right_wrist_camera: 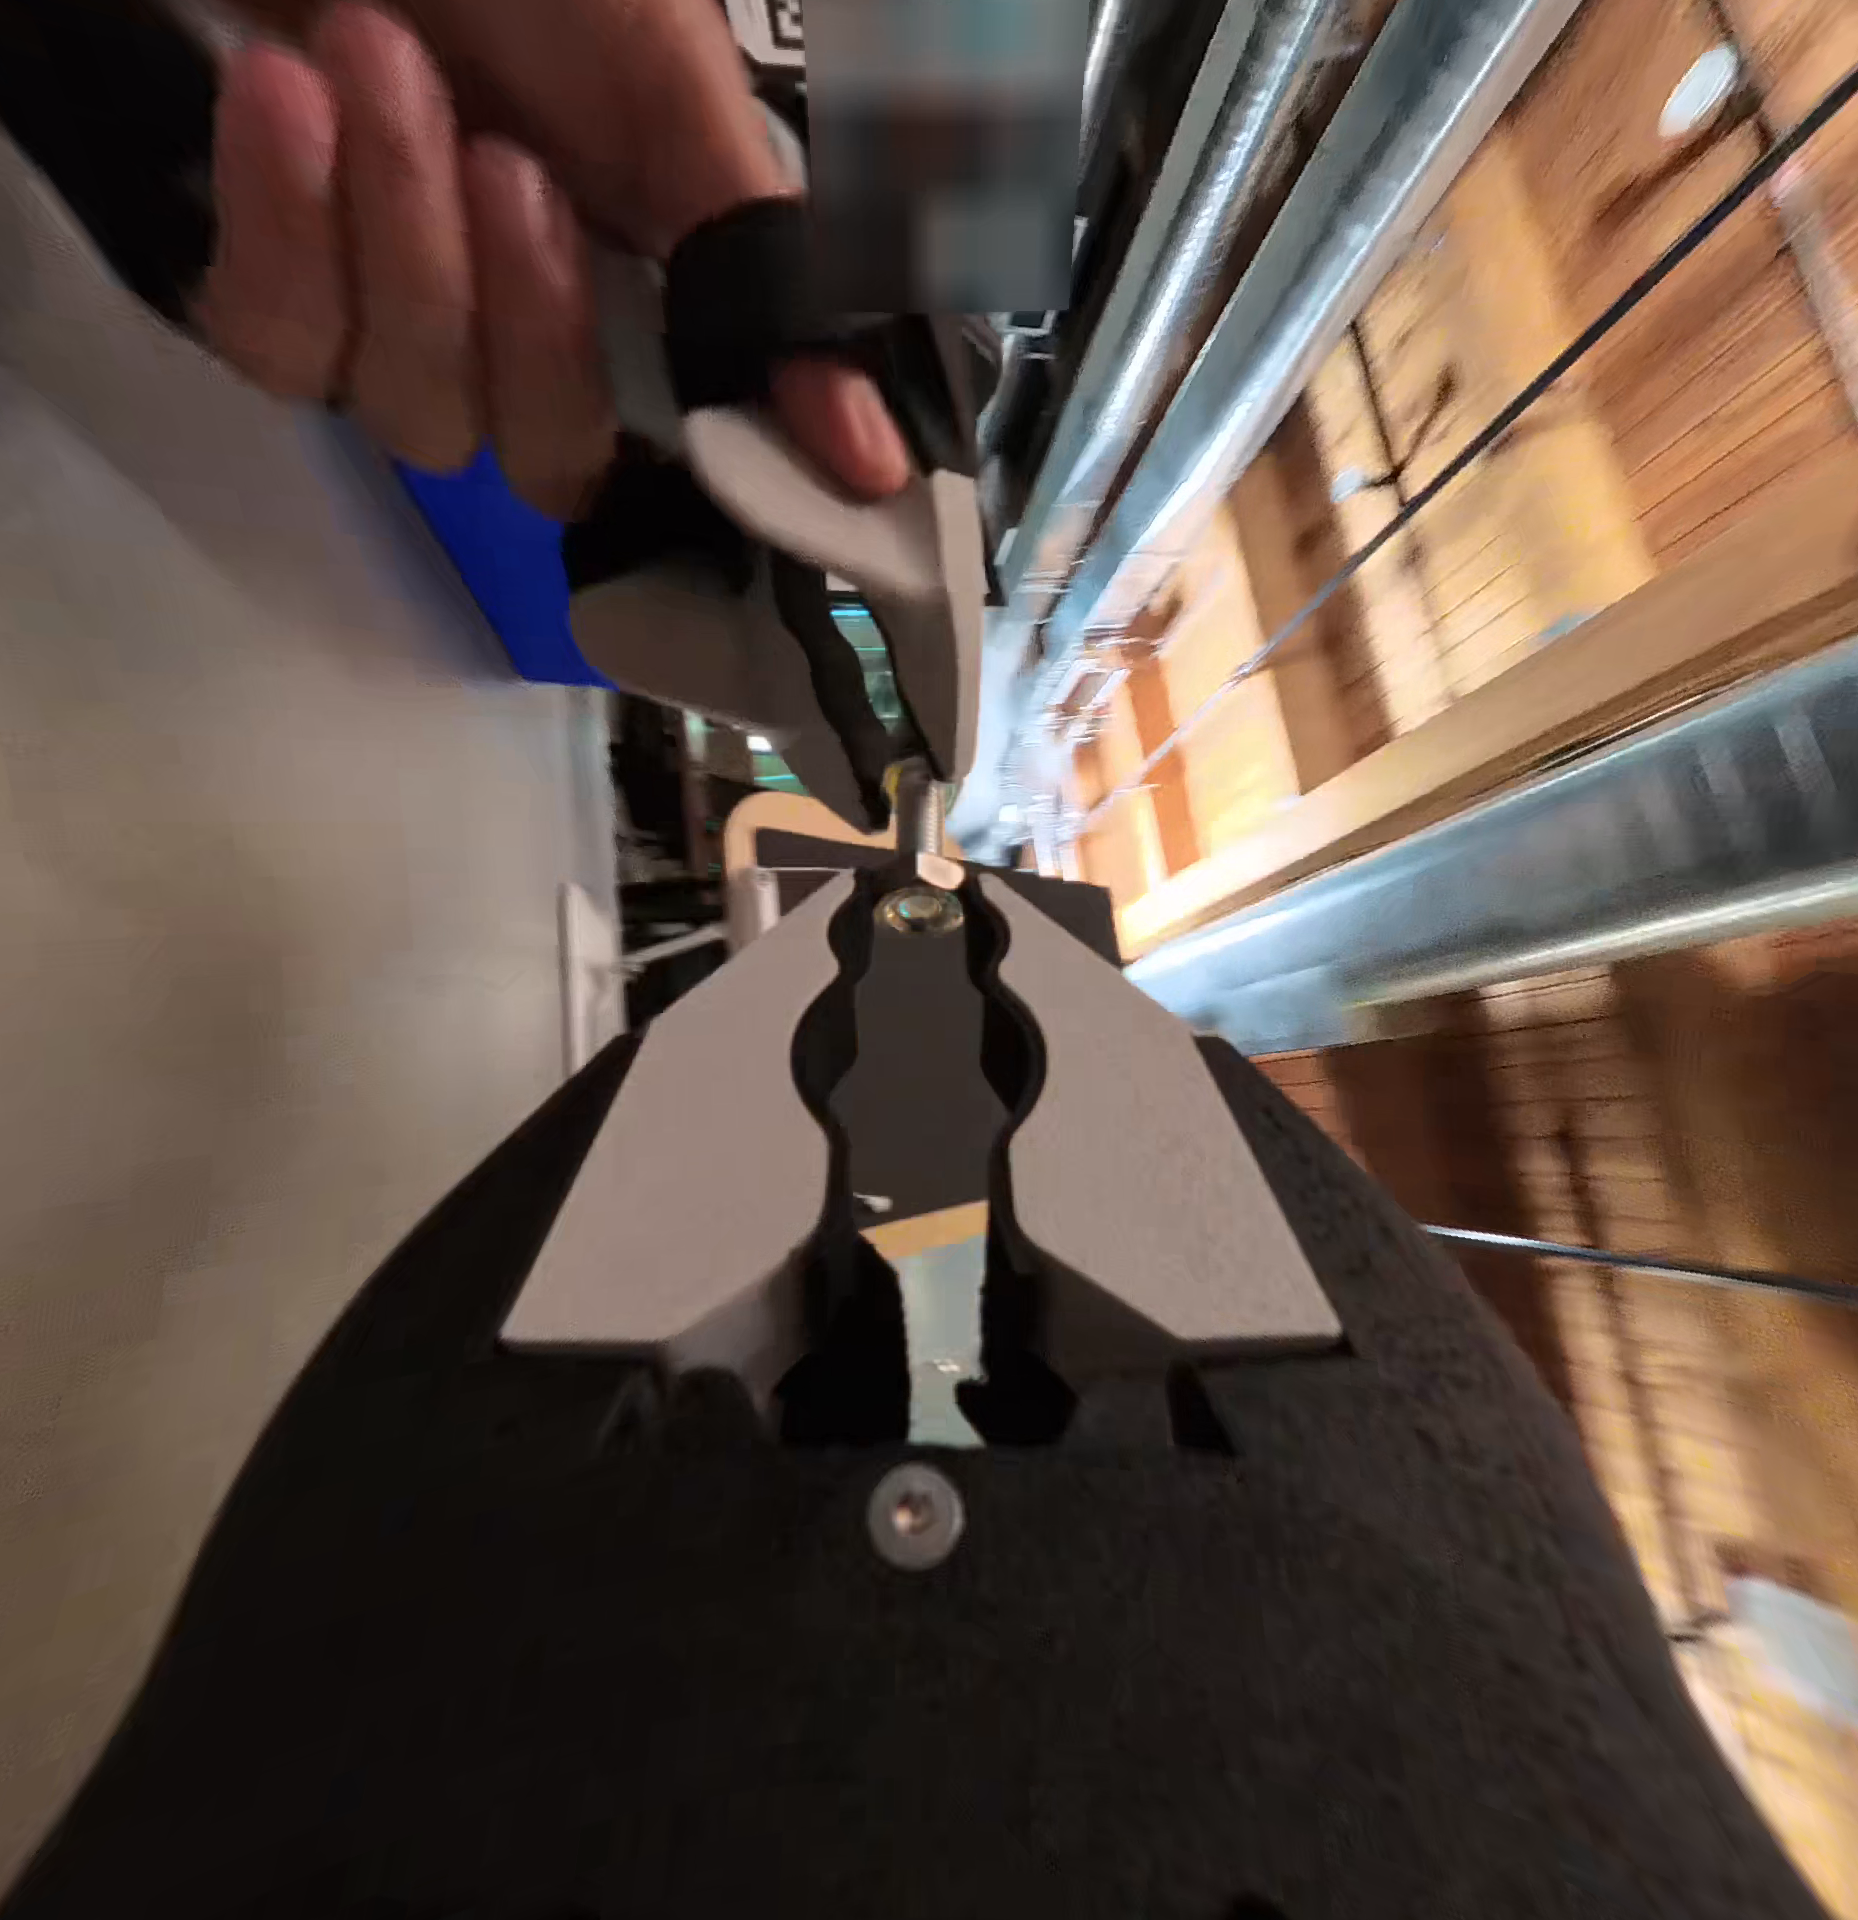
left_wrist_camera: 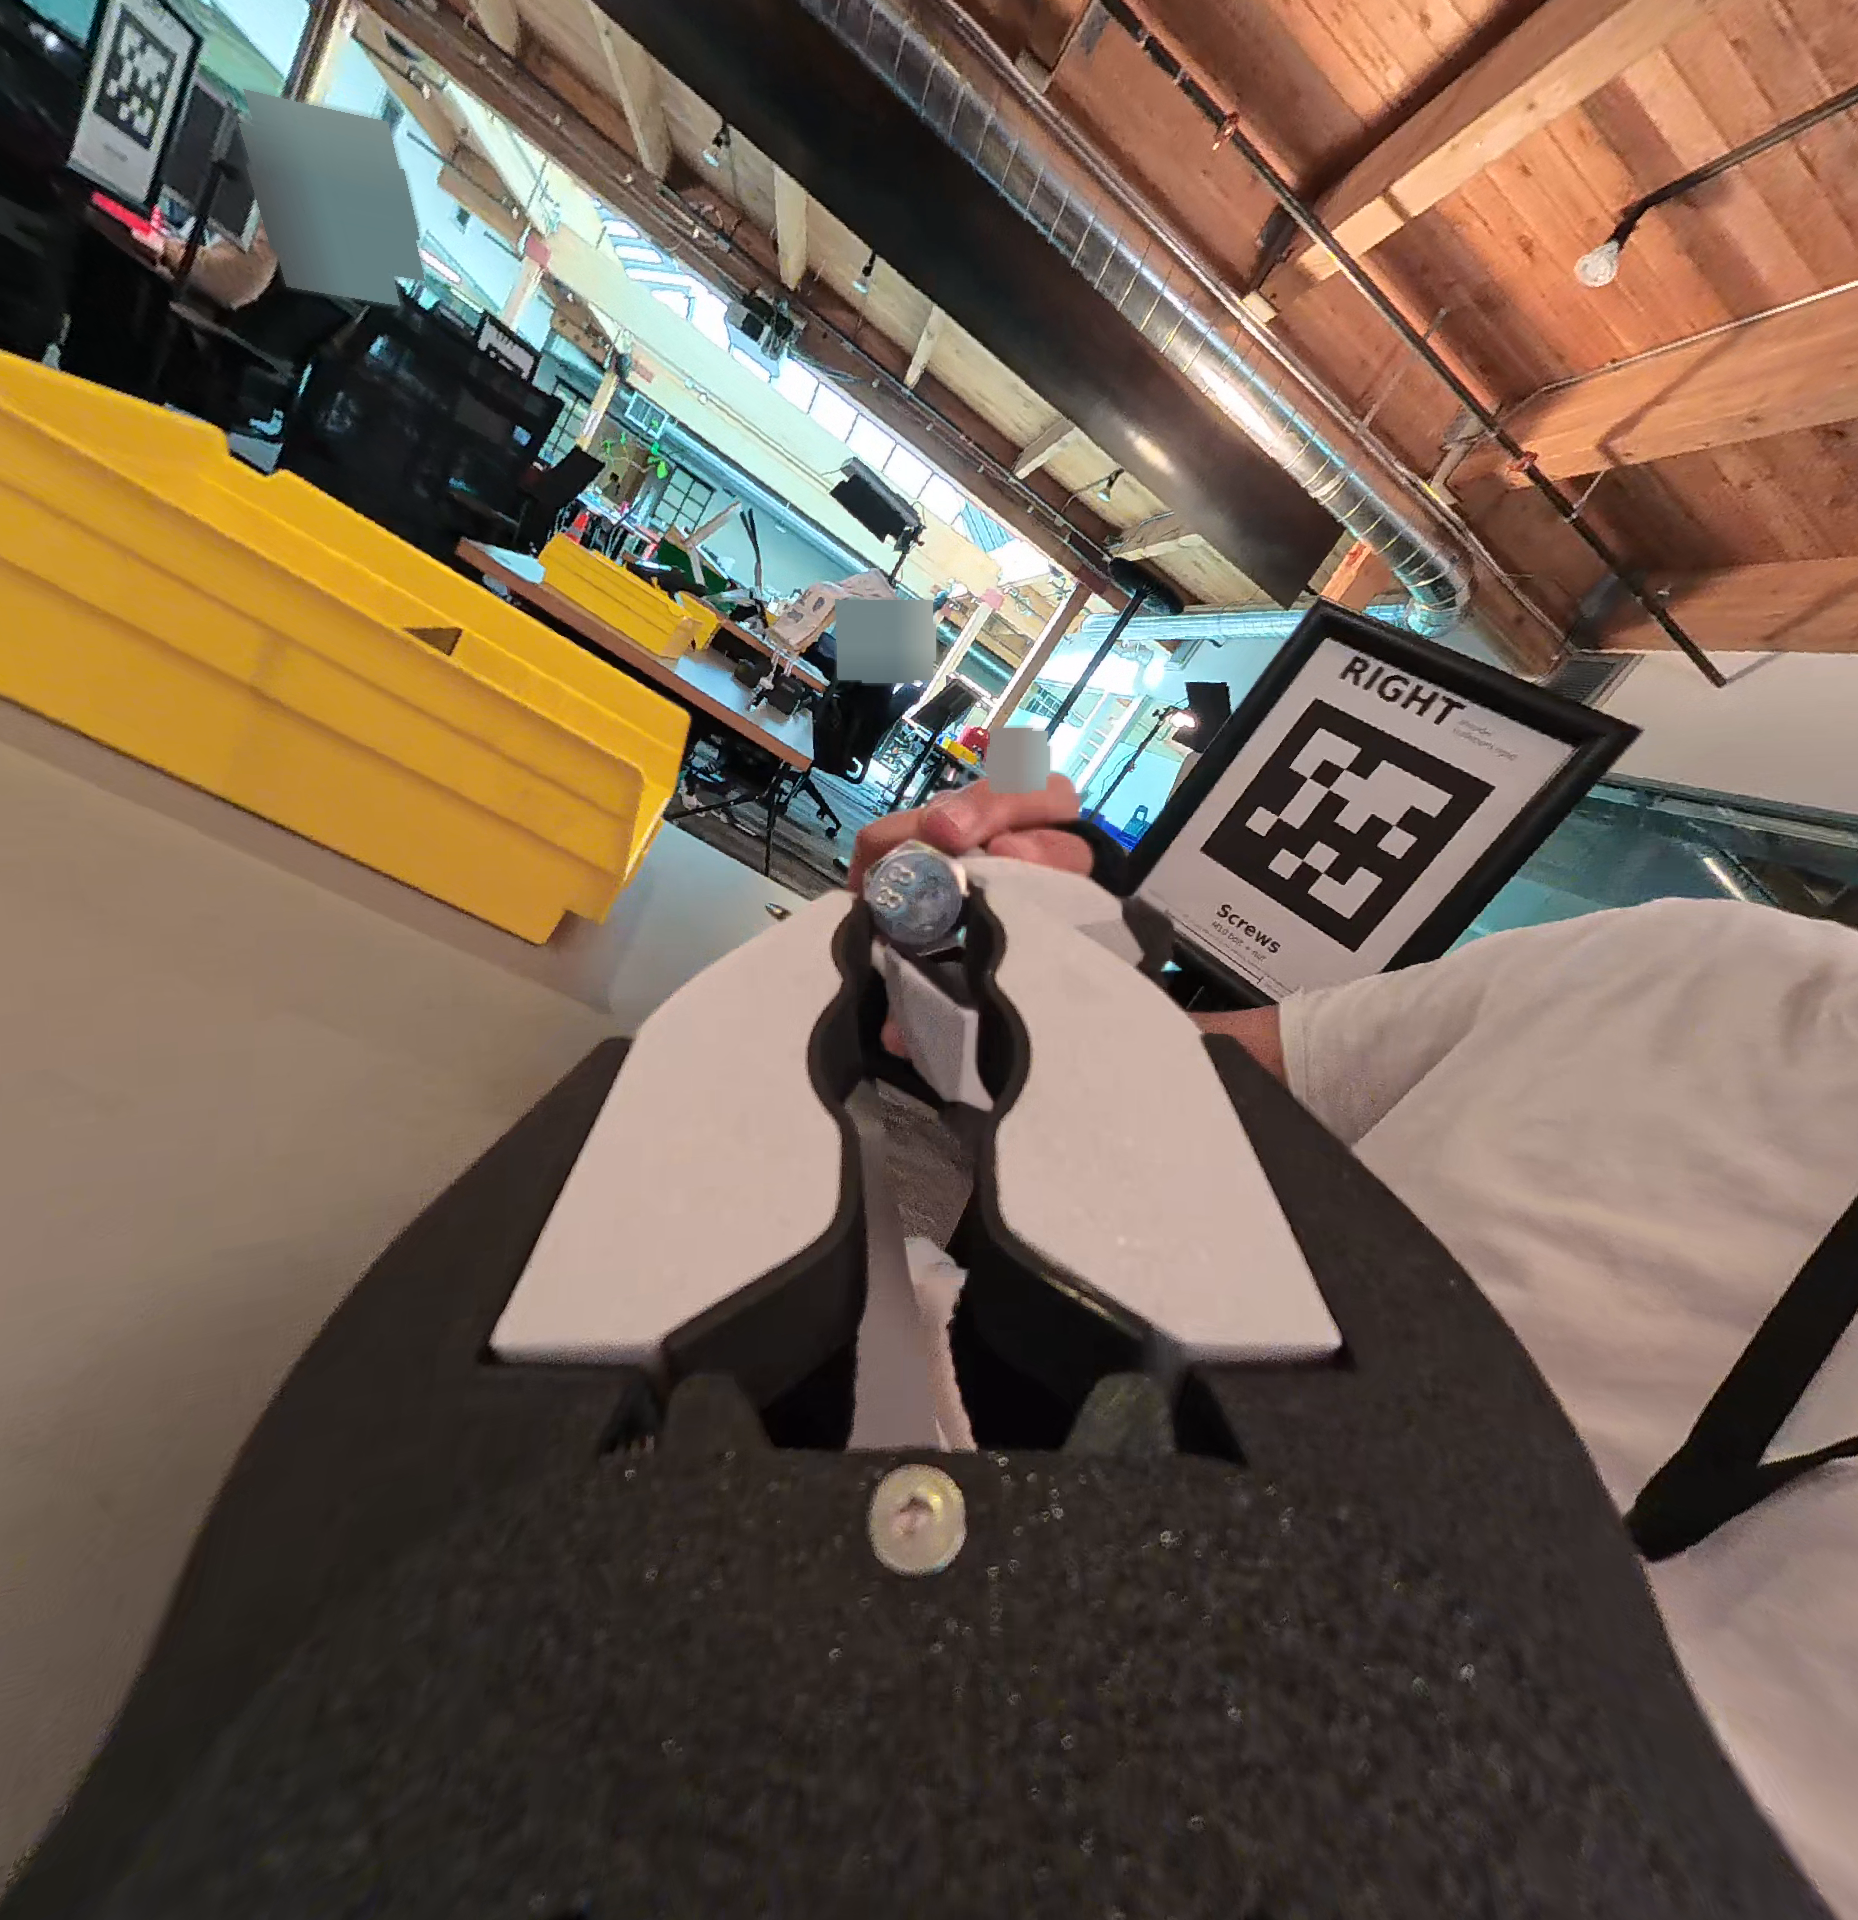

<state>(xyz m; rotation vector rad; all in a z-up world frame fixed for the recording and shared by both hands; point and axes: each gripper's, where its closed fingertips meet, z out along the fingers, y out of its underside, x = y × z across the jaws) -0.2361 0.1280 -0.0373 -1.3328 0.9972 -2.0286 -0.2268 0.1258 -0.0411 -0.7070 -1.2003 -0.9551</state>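
Observation:
In the left wrist view my left gripper (left_wrist_camera: 912,920) is shut on the hex head of a silver bolt (left_wrist_camera: 909,894), which sits at the fingertips. Just beyond it are a white finger of the right gripper (left_wrist_camera: 940,1023) and the hand (left_wrist_camera: 1008,821) that holds it. In the right wrist view my right gripper (right_wrist_camera: 920,904) is shut on a silver nut (right_wrist_camera: 920,914) at its fingertips. The bolt's threaded shaft (right_wrist_camera: 920,821) runs from the nut up into the tips of the left gripper (right_wrist_camera: 904,774), which a hand (right_wrist_camera: 385,260) holds. Both grippers are raised in the air, tip to tip.
Stacked yellow bins (left_wrist_camera: 281,665) stand on the beige table (left_wrist_camera: 177,1039) at the left. A black-framed marker sign (left_wrist_camera: 1361,821) stands at the right, behind the person's white shirt (left_wrist_camera: 1631,1143). The right wrist view points up at wooden beams and metal ducts (right_wrist_camera: 1527,520). Both grippers' tips are close together, under 4 cm apart.

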